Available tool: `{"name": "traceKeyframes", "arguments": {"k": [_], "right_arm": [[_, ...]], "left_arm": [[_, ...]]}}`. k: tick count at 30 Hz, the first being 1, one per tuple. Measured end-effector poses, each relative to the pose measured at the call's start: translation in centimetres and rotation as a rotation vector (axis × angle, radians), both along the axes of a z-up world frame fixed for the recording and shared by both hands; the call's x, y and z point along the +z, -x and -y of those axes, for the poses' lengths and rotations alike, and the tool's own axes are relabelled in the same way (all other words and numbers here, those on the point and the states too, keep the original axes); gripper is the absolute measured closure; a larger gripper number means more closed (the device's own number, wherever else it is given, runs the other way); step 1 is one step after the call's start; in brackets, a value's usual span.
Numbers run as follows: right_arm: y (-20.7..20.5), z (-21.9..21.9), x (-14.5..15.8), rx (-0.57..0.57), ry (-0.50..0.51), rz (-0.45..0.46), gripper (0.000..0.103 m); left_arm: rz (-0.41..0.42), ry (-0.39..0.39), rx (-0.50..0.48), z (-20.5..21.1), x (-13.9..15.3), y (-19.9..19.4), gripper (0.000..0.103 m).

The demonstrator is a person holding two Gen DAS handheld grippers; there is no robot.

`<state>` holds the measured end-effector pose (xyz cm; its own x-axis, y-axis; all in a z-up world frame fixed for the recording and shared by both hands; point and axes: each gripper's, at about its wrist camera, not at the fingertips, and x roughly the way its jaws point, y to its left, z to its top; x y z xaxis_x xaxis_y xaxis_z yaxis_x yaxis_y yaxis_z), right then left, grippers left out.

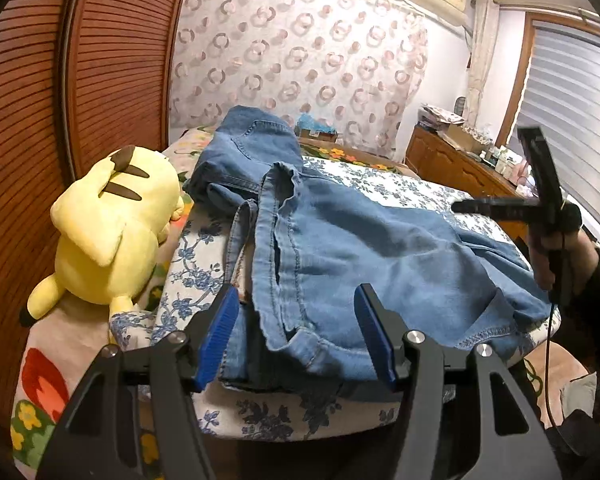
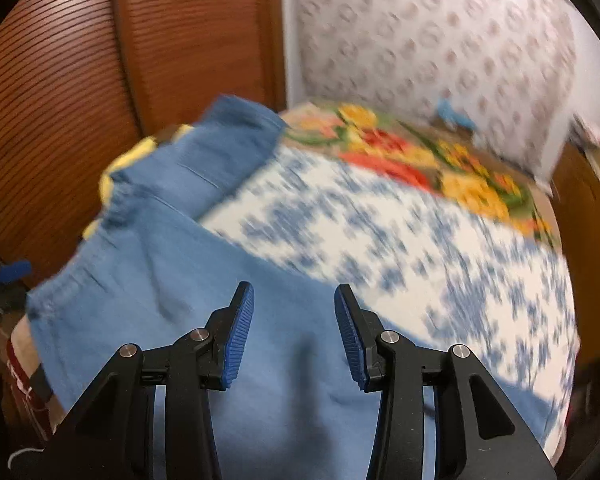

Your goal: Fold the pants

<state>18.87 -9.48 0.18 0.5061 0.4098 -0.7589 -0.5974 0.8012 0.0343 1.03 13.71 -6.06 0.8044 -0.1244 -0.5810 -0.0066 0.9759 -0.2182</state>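
Denim pants (image 1: 340,240), light blue and partly folded, lie across a bed (image 1: 400,188) covered with a white cloth printed in blue flowers. Their waistband end is heaped toward the far left of the bed, near a louvred wooden door (image 1: 112,60), and a hemmed edge lies at the near right corner. A yellow plush toy (image 1: 112,232) with brown stripes on its back sits on the left edge of the bed, just beside the pants.

From the left wrist view, the left gripper (image 1: 296,340) hovers at the near edge of the pants with its jaws standing well apart, blue pads on either side of a denim fold but not pressing on it. The right gripper (image 1: 472,206) shows at the right of that view, blurred, held in a gloved hand (image 1: 556,252) above the right side of the pants.

From the right wrist view, which is blurred, the right gripper (image 2: 294,328) has its jaws parted over smooth blue fabric (image 2: 188,280), gripping nothing. A blanket (image 2: 420,160) with orange and yellow flowers lies at the far side of the bed.
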Motion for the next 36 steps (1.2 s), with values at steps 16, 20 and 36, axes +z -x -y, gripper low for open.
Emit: {"name": "traceKeyframes", "arguments": {"k": [16,20,36], "right_arm": [[-0.4,-1.1,-1.6,-0.012,0.004,0.018,0.101],[1.1,-1.5,2.5,0.014,-0.082,0.149,0.103],[0.1,0.1,-1.5,-0.057,0.043,0.061,0.082]], "left_arm": [[-0.04,-0.021,-0.05,2.8,-1.3,-0.8,0.044],[-0.033,-0.021,-0.044,2.6,-1.3,-0.6,0.044],[-0.063,-0.028,-0.031,2.3,-2.3,-0.7,0.044]]}}
